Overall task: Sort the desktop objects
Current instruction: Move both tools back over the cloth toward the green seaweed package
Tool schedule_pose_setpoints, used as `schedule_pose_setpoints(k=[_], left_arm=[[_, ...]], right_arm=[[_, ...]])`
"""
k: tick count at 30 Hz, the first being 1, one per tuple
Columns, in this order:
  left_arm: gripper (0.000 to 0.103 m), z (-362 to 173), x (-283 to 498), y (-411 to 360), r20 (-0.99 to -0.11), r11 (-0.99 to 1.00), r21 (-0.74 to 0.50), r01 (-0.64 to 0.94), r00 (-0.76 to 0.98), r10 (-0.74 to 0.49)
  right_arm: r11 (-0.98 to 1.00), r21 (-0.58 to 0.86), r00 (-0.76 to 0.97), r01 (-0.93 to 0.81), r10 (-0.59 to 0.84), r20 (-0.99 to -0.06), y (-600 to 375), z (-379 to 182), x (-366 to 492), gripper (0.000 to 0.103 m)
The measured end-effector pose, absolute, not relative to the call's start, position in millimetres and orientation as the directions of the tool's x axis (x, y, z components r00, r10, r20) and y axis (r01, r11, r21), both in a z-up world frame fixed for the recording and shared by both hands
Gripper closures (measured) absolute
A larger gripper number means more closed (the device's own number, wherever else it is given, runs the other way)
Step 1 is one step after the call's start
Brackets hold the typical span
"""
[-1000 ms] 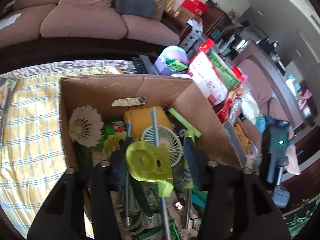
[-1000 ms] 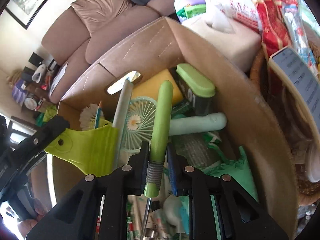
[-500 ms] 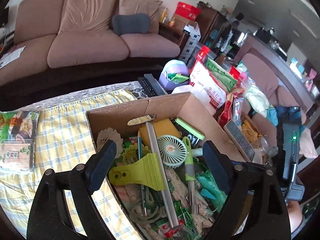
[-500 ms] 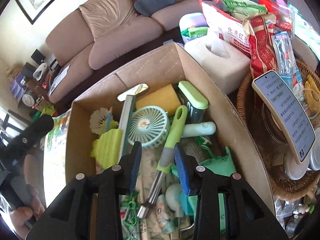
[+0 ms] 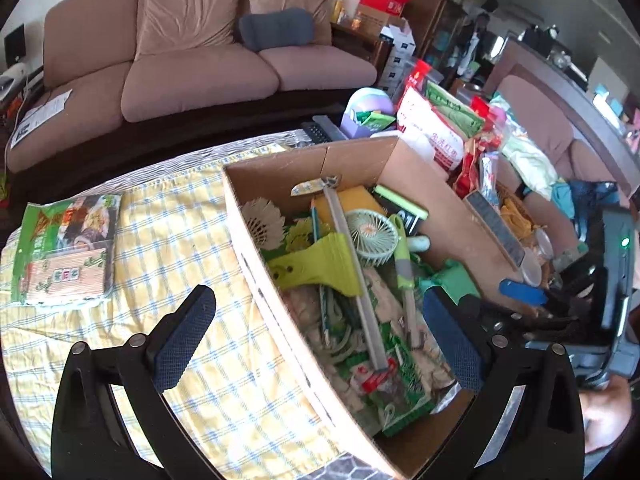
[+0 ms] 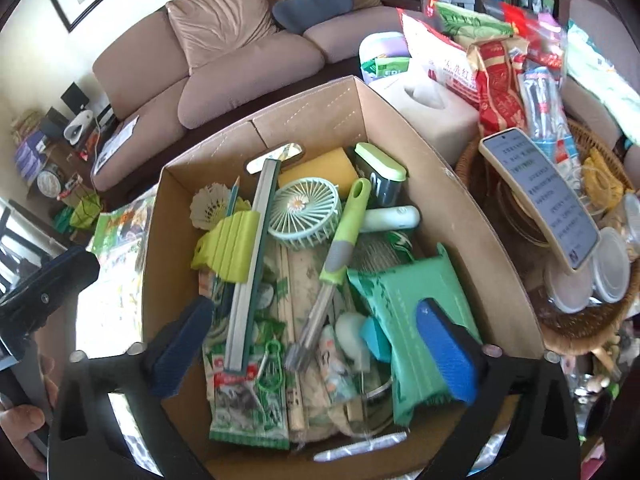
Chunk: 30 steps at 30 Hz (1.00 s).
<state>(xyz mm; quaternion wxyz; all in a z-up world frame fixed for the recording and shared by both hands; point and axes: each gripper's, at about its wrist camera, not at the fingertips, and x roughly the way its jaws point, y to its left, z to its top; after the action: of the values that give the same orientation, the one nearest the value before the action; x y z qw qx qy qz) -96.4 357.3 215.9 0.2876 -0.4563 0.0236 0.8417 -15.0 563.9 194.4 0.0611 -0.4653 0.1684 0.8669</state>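
Though crammed — corrugated cardboard box (image 6: 460,208), squared

- The cardboard box (image 5: 304,168) is viewed steeply downward from the left wrist, close above its left wall.
- The same box (image 6: 448,184) is viewed from the right wrist, close above its near end.
- The sofa (image 5: 200,68) is shared.

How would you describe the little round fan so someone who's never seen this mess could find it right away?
Look inside the open cardboard box on the checked cloth, toward its far end. The fan lies face up between the grey-bladed squeegee and the green-handled tool, just in front of the yellow sponge. It is the only round, pale mint thing there, with a spoked grille and a daisy at its centre.
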Motion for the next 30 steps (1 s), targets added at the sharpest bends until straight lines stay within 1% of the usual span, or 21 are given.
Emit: schedule_pose_setpoints(k=[3, 13, 23, 30], left_arm=[[0.000, 217.8, -83.6, 340.5, -0.793, -0.840, -0.188, -0.510, -0.426, 0.436], [0.000, 232.6, -50.0, 258.7, -0.785, -0.873, -0.169, -0.457, -0.473, 0.400], [0.000, 250.9, -21.9, 171.6, -0.768, -0.893, -0.176, -0.415, -0.510, 0.388], [0.000, 257.7, -20.0, 92.3, -0.753, -0.919, -0.194, -0.344, -0.548, 0.365]], right_arm=[[-0.945, 0.214, -0.580, -0.248, -0.032, -0.814, 553.0, 204.5, -3.1, 0.000], [-0.972, 0.136, -0.619, -0.194, 0.013, -0.785, 492.8, 235.2, 29.9, 0.000], [-0.991, 0.079, -0.654, -0.105, 0.009, -0.757, 409.4, 265.8, 47.8, 0.000], [-0.997, 0.063, -0.658, -0.040, -0.021, -0.753, 352.7, 271.2, 42.5, 0.000]])
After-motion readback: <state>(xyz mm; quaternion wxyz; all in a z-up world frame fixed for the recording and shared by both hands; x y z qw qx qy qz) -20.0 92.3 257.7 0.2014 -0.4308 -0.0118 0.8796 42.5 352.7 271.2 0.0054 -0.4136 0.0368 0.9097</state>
